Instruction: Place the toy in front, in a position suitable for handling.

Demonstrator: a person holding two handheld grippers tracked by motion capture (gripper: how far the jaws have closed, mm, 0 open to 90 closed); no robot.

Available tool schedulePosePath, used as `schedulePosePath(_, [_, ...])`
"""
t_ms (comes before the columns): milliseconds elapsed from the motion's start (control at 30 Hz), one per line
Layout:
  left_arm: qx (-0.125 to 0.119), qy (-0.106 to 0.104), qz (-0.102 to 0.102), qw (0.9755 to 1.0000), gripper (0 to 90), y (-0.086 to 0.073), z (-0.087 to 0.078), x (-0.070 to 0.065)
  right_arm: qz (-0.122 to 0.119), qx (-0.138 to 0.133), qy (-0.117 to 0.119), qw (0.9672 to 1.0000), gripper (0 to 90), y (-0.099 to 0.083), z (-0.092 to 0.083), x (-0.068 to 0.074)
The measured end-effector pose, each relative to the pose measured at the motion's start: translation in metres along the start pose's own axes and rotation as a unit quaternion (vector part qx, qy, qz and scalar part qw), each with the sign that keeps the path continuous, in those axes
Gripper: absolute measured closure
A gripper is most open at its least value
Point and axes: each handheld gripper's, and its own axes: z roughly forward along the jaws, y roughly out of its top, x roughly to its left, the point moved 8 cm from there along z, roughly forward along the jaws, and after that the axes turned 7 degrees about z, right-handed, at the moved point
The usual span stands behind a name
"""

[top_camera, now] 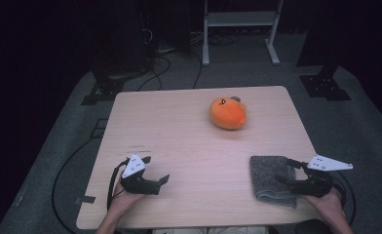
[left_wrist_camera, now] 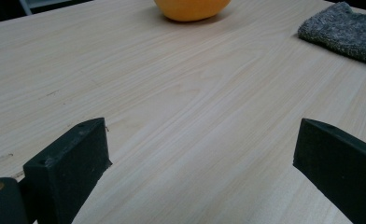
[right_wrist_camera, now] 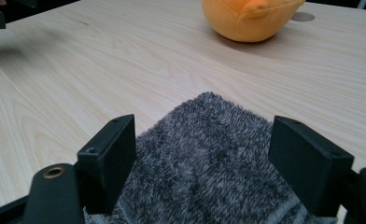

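Nearest me, my left gripper (top_camera: 156, 171) rests low over bare pale wood, jaws apart with nothing between them. My right gripper (top_camera: 287, 170) sits at the near right of the table (top_camera: 189, 146), its jaws spread wide on either side of the folded grey towel (top_camera: 272, 178), whose fuzzy edge lies between them; I cannot tell whether the pads touch it. Farther across, an orange plush toy (top_camera: 228, 113) lies near the far edge. Beyond that, grey carpet (top_camera: 57, 161), trailing cables (top_camera: 152, 73) and a white stand (top_camera: 240, 29) sit in a dark room.
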Motion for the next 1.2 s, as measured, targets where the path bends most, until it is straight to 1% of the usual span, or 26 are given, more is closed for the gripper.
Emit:
schedulePosePath(100, [0.001, -0.001, -0.004, 1.0, 2.8, -0.001, 0.001, 0.001, -0.002, 0.002, 0.001, 1.0, 22.3, 0.002, 0.001, 0.001])
schedulePosePath(267, [0.0, -0.002, -0.002, 1.0, 2.8, 0.0, 0.001, 0.0, -0.004, 0.008, 0.006, 0.9999, 22.3, 0.009, 0.004, 0.002])
schedulePosePath(333, [0.001, -0.002, 0.001, 1.0, 2.7, 0.0, 0.001, -0.001, -0.013, 0.01, 0.008, 0.9998, 22.3, 0.014, 0.008, 0.003])
schedulePosePath(367, [-0.001, -0.001, 0.001, 1.0, 2.7, 0.0, 0.0, 0.0, -0.02, 0.011, 0.01, 0.9997, 22.3, 0.022, 0.012, 0.004])
schedulePosePath(433, [-0.003, -0.001, -0.003, 1.0, 2.8, 0.0, 0.0, 0.001, -0.022, 0.009, 0.01, 0.9997, 22.3, 0.025, 0.014, 0.004])
schedulePosePath(467, [-0.002, -0.001, -0.006, 1.0, 2.7, 0.0, 0.0, 0.003, -0.024, 0.011, 0.013, 0.9996, 22.2, 0.036, 0.02, 0.004])
schedulePosePath(500, [-0.002, -0.001, -0.006, 1.0, 2.8, 0.0, 0.0, 0.003, -0.024, 0.011, 0.013, 0.9996, 22.2, 0.036, 0.02, 0.004])
schedulePosePath(533, [-0.002, 0.0, -0.007, 1.0, 2.8, -0.001, 0.0, 0.004, -0.028, 0.011, 0.014, 0.9995, 22.2, 0.04, 0.022, 0.004])
schedulePosePath(600, [-0.003, 0.001, -0.007, 1.0, 2.7, 0.0, 0.0, 0.004, -0.043, 0.015, 0.015, 0.9988, 22.0, 0.056, 0.032, 0.005])
schedulePosePath(633, [-0.003, 0.001, -0.007, 1.0, 2.8, 0.0, 0.0, 0.004, -0.043, 0.015, 0.015, 0.9988, 22.0, 0.056, 0.032, 0.005])
schedulePosePath(667, [-0.004, 0.001, -0.006, 1.0, 2.8, 0.0, 0.0, 0.004, -0.045, 0.016, 0.015, 0.9988, 21.8, 0.06, 0.035, 0.005])
schedulePosePath(733, [-0.003, 0.0, -0.005, 1.0, 2.7, 0.0, -0.001, 0.004, -0.047, 0.014, 0.016, 0.9987, 21.7, 0.075, 0.044, 0.002])
schedulePosePath(800, [-0.003, 0.0, -0.005, 1.0, 2.8, 0.0, -0.001, 0.005, -0.049, 0.013, 0.015, 0.9986, 21.7, 0.079, 0.046, 0.002])
schedulePosePath(867, [-0.005, 0.001, -0.005, 1.0, 2.8, 0.0, -0.001, 0.005, -0.05, 0.011, 0.016, 0.9985, 21.7, 0.09, 0.054, 0.0])
schedulePosePath(900, [-0.005, 0.001, -0.005, 1.0, 2.8, 0.0, -0.001, 0.005, -0.05, 0.011, 0.016, 0.9985, 21.7, 0.09, 0.054, 0.0])
schedulePosePath(933, [-0.005, 0.001, -0.006, 1.0, 2.8, 0.0, -0.001, 0.005, -0.053, 0.01, 0.015, 0.9984, 21.7, 0.096, 0.06, 0.0])
schedulePosePath(967, [-0.006, 0.001, -0.006, 1.0, 2.8, 0.0, -0.001, 0.006, -0.053, 0.01, 0.015, 0.9984, 21.7, 0.096, 0.06, 0.0])
schedulePosePath(1033, [-0.004, 0.0, -0.007, 1.0, 2.8, 0.0, -0.002, 0.005, -0.055, 0.008, 0.013, 0.9984, 21.7, 0.105, 0.069, -0.002])
schedulePosePath(1100, [-0.005, 0.001, -0.006, 1.0, 2.8, 0.0, -0.002, 0.006, -0.055, 0.008, 0.014, 0.9984, 21.6, 0.107, 0.071, -0.003])
schedulePosePath(1200, [-0.006, 0.0, -0.005, 1.0, 2.7, 0.0, -0.002, 0.005, -0.053, 0.007, 0.016, 0.9984, 21.4, 0.119, 0.083, -0.005])
